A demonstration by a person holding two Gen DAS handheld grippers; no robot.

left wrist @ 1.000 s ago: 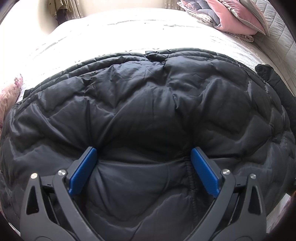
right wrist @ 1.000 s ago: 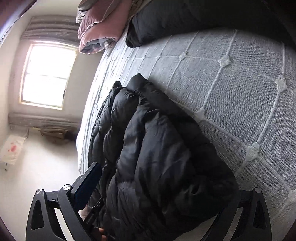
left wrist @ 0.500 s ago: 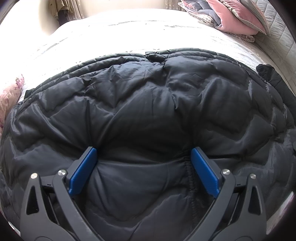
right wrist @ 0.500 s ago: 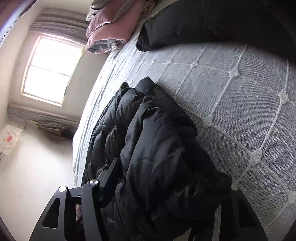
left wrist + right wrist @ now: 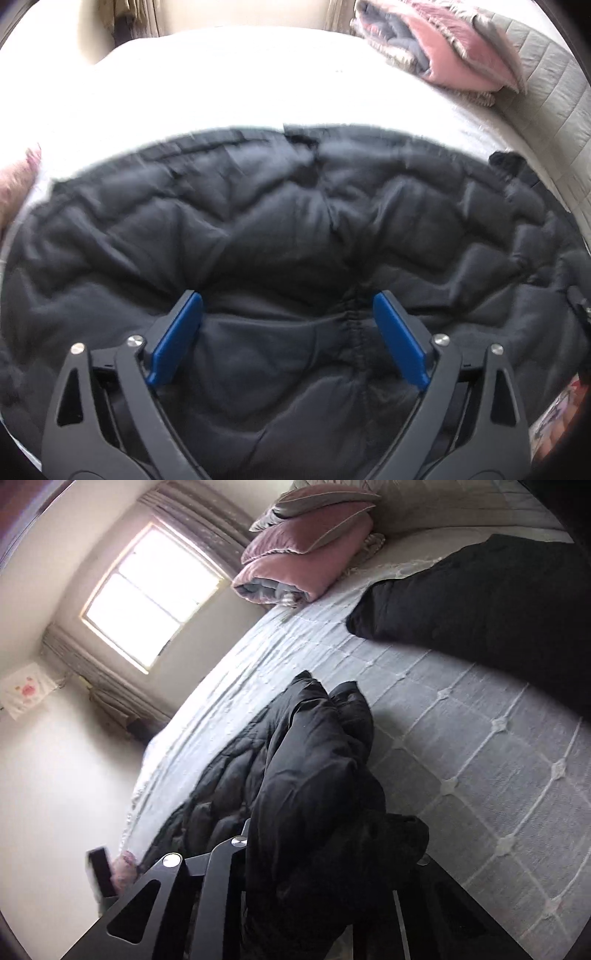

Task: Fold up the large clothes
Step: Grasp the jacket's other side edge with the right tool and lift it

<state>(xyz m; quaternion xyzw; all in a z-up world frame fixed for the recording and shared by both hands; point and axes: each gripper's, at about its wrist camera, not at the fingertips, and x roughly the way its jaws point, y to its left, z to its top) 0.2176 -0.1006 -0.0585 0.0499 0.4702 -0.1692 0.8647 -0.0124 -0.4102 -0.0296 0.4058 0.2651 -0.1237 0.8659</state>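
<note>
A large black quilted puffer jacket [image 5: 295, 229] lies spread on the bed. My left gripper [image 5: 288, 325] is open, its blue pads [image 5: 177, 336] pressed on the jacket's near part, nothing between them gripped. In the right wrist view one end of the jacket [image 5: 314, 775] is bunched and raised off the quilt. My right gripper [image 5: 325, 856] is shut on that bunched fabric; its fingertips are buried in it.
The bed has a pale grey quilted cover [image 5: 480, 775]. Folded pink and grey bedding [image 5: 306, 554] is stacked at the headboard; it also shows in the left wrist view [image 5: 443, 55]. Another black item [image 5: 480, 602] lies further up the bed. A window [image 5: 151, 594] is beyond.
My right gripper closed on the jacket's end and lifted and tilted it upward. The left gripper stayed open on the jacket, shifting slightly.
</note>
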